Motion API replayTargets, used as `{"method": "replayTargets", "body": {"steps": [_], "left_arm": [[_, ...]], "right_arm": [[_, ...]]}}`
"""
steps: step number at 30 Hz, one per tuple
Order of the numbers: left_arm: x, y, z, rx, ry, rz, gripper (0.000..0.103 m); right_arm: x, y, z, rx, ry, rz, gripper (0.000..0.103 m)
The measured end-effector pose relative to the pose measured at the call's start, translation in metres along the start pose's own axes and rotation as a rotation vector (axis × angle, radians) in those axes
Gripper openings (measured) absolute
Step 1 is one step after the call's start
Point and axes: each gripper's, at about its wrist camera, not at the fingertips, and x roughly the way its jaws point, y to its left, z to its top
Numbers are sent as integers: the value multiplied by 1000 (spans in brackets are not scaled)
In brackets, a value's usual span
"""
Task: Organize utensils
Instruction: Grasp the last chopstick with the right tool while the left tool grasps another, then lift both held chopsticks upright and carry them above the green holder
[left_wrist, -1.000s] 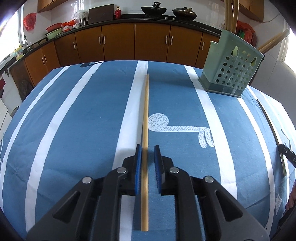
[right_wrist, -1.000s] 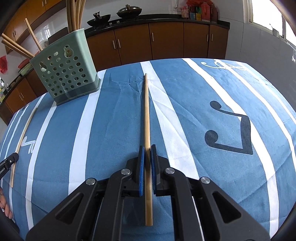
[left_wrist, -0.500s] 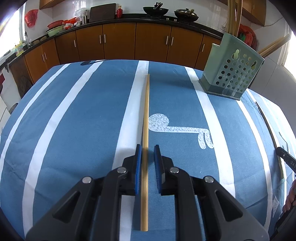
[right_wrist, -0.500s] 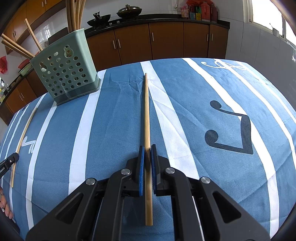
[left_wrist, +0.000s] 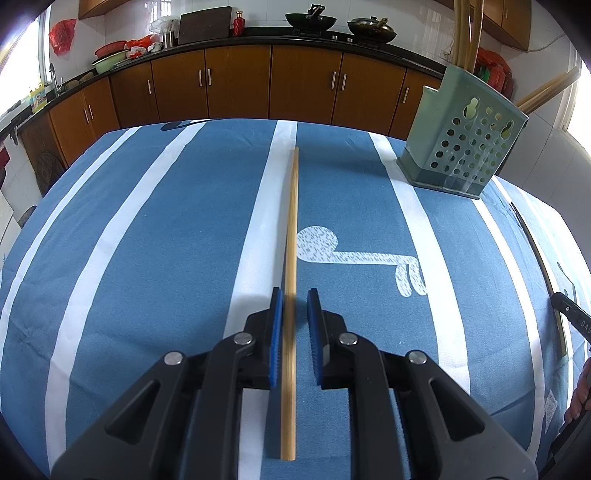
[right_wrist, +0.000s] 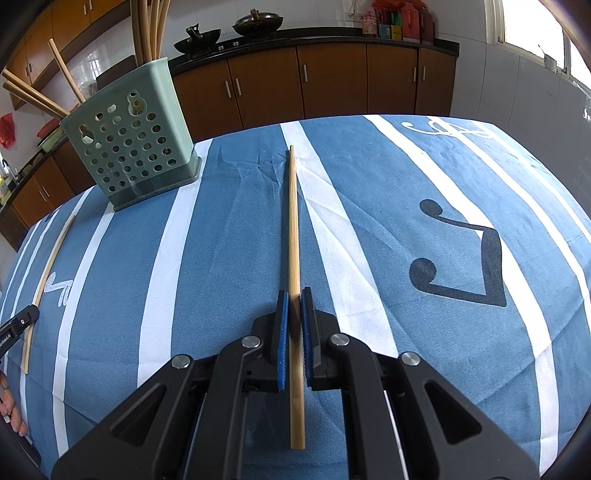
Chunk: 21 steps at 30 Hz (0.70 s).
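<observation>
The left tool (left_wrist: 294, 295) points down at the bench (left_wrist: 147, 258), which wears a blue cloth with white stripes. A chopstick (left_wrist: 291, 236) runs between its blue pads (left_wrist: 276, 332), touching the left pad, with a gap showing at the right one. A green holder (left_wrist: 461, 144) stands far right, sticks rising from it. Another chopstick (left_wrist: 543, 266) lies along the right edge.

Holder (right_wrist: 136, 147) on table (right_wrist: 461, 166), left of chopstick (right_wrist: 293, 221).

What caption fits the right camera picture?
Right gripper shut on a chopstick, green holder waiting nearby.
</observation>
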Motion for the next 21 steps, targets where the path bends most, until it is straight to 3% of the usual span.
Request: {"method": "replayTargets", "body": {"steps": [21], "left_arm": [[-13,-4,-18,27,6,-1,13]], "right_arm": [[-9,-1,-10,-42,9,20,8]]}}
